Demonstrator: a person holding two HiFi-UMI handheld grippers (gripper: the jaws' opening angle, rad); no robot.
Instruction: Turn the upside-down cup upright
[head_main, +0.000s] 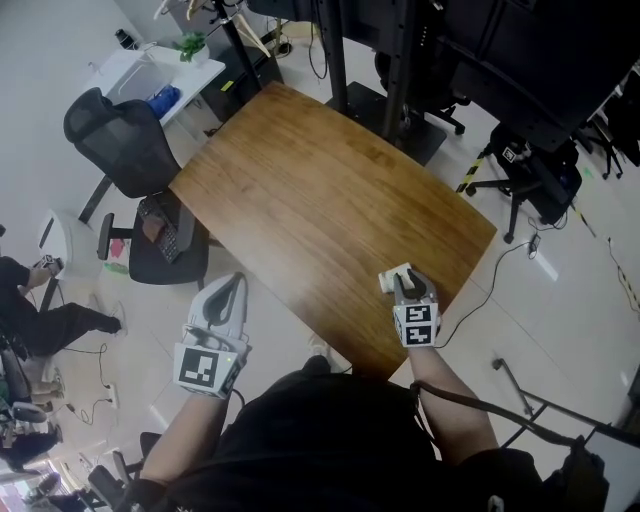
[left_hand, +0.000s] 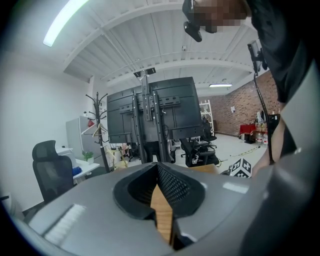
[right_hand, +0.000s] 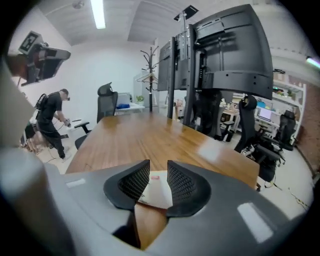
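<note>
Near the table edge, right gripper fingers loosely straddle the cup; left gripper fingers closed.

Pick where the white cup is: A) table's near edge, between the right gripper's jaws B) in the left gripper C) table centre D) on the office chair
A: the cup sits at the near edge of the table, between the parted jaws of the right gripper.
</note>
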